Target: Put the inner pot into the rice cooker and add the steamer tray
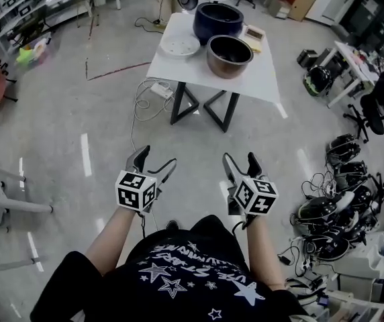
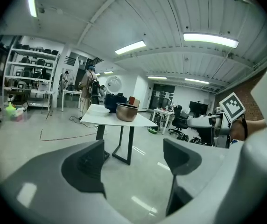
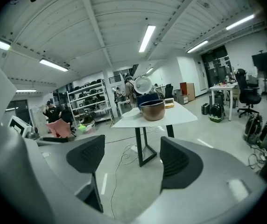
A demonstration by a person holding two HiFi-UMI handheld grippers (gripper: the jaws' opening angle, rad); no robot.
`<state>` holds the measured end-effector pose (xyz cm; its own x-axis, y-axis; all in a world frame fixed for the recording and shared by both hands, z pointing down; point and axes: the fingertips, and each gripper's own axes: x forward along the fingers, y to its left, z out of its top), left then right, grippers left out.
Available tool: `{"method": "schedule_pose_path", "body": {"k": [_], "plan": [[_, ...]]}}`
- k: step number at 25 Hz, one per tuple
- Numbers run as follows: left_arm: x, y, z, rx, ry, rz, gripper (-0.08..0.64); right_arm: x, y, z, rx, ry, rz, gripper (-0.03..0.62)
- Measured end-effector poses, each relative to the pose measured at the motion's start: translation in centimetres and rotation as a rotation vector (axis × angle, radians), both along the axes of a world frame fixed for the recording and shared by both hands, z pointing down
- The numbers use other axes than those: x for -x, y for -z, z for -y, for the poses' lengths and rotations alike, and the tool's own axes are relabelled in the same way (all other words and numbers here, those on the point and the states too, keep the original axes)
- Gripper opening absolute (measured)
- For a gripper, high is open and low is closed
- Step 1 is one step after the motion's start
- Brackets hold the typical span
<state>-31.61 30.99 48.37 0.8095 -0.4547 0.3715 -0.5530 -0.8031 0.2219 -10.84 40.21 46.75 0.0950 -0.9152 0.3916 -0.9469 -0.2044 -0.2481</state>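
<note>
Well, L gripper, R gripper: fingers wide, empty; inner pot on table.

left tool: jaws apart, empty, held low before the torso | right tool: jaws apart, empty, level beside it | forearms bare

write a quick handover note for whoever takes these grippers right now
Left gripper: open, empty, over the floor, short of the table.
Right gripper: open, empty, beside it.
Inner pot: on the table, in front of the rice cooker, whose lid is up.
Steamer tray: on the table, left of the pot in the head view.
Done: nothing yet. Left: pot into cooker, then tray.
</note>
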Motion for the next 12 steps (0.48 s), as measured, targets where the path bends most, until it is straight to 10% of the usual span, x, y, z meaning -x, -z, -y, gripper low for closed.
{"method": "schedule_pose_path", "body": {"k": [12], "plan": [[-6.7,-3.0,6.7,0.085,0.051,0.024,0.399,-8.7,-3.3,8.0,0.011,0.007,0.072,0.388]]}}
